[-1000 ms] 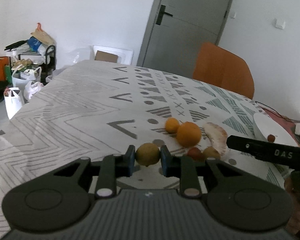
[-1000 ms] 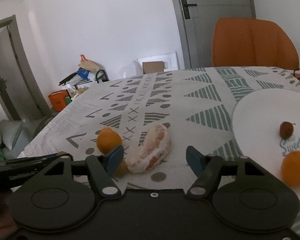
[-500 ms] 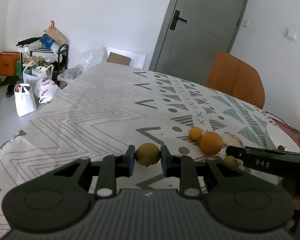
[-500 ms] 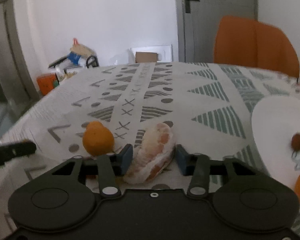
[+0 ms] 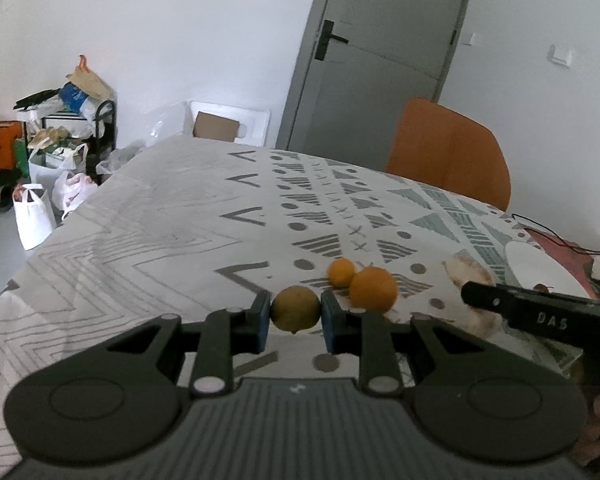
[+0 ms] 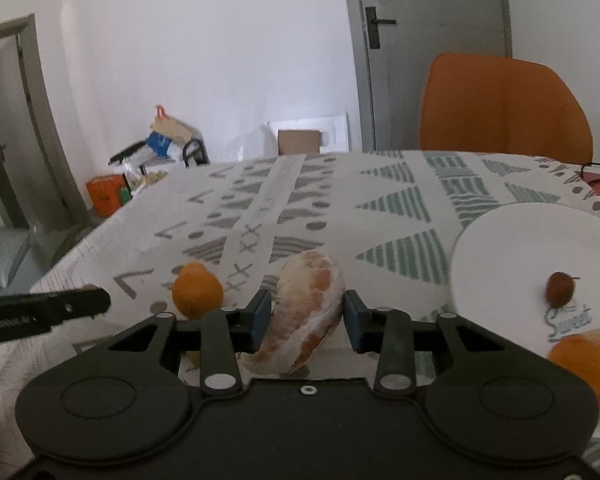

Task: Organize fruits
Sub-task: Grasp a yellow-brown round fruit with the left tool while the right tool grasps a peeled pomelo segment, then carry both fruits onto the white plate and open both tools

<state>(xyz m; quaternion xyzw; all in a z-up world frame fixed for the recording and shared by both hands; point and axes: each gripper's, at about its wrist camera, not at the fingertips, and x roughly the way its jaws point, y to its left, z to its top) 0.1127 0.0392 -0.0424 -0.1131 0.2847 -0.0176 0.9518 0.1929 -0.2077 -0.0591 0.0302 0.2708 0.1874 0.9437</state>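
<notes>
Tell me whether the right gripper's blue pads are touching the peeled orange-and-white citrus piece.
Touching. In the right wrist view, the right gripper has just been closing, and both blue pads press against the sides of the peeled orange-and-white citrus piece.

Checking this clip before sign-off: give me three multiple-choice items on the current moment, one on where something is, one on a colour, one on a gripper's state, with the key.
1. Where does the small dark red fruit lie?
A. on the white plate
B. on the orange chair
C. between the left gripper's fingers

2. What colour is the round fruit held by the left gripper?
A. bright red
B. yellowish green
C. purple

3. How does the right gripper stand?
A. wide open over bare cloth
B. out of view
C. closed on the peeled citrus piece

Key: 1 A, the fruit sits on the plate's white surface above the printed word. 2 B, the fruit between the blue pads is dull yellow-green. 3 C, the jaws have just been closing and both pads press the peeled piece.
</notes>
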